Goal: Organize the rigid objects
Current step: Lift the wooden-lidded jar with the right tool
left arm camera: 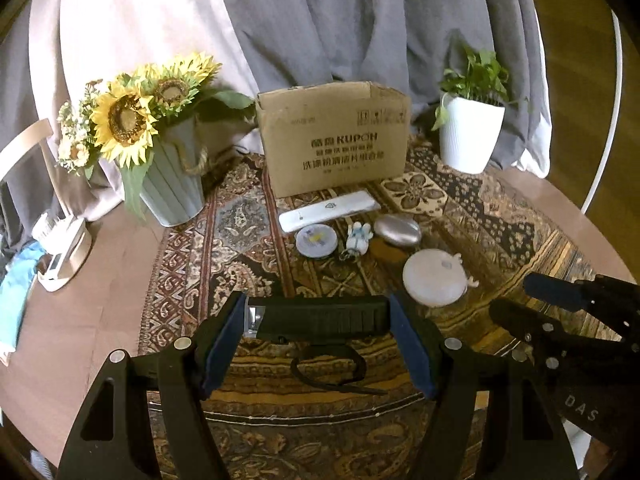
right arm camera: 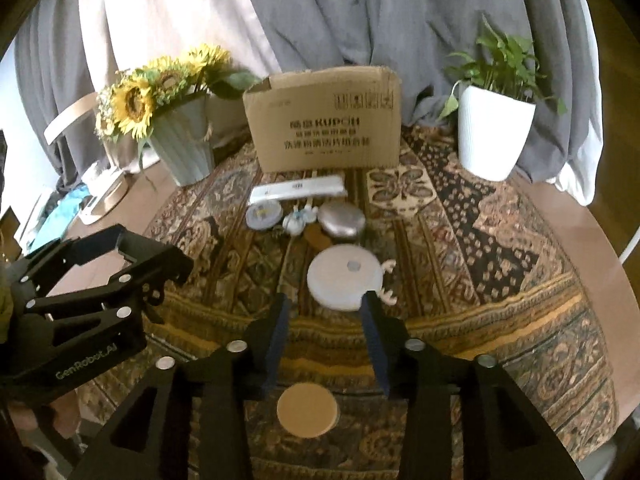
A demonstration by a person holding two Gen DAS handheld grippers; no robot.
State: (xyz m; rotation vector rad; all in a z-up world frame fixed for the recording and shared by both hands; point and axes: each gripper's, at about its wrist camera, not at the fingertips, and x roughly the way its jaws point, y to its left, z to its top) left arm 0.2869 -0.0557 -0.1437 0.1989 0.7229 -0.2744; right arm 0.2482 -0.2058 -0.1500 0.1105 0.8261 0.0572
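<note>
A round wooden tabletop carries a patterned cloth, backed by grey drapery. A cardboard box printed "KUPON" stands at the rear, between a sunflower pot and a white planter. The left gripper has its fingers pinching a black flashlight, apparently clear of the cloth. The right gripper has fingers spread around nothing, near a white disc. Its neighbour's body reads "GenRobot_AI".
</note>
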